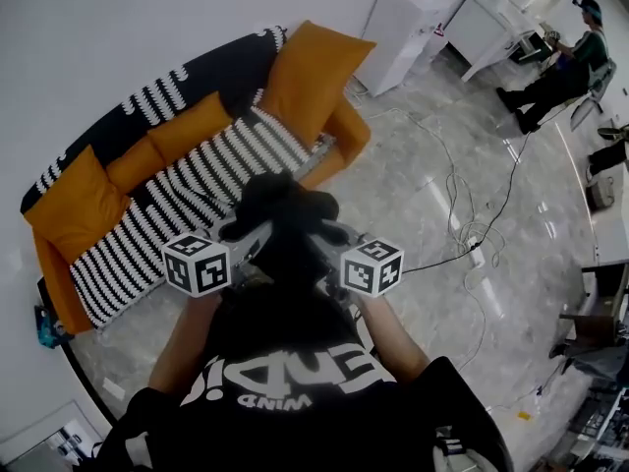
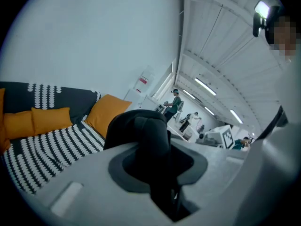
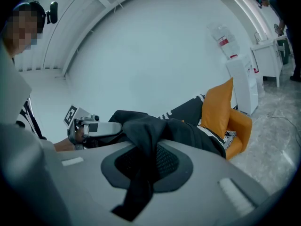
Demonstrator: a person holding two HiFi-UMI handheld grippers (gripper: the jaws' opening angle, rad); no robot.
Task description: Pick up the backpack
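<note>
Backpack [image 1: 285, 209]: black, being held up between both grippers, just in front of the sofa [image 1: 147, 234].
Left gripper [image 2: 162, 182]: jaws pinching narrow on a fold of backpack fabric (dark cloth filling the gap).
Right gripper [image 3: 141, 173]: jaws clamping backpack fabric, a strip trailing down between them.
Sofa: striped, carrying orange cushions [image 1: 314, 77], standing against the wall [image 1: 118, 28].

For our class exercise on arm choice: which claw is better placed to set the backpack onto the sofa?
Left, probably. Left claw and right claw both clamp the backpack, but the sofa lies on the left's side.
</note>
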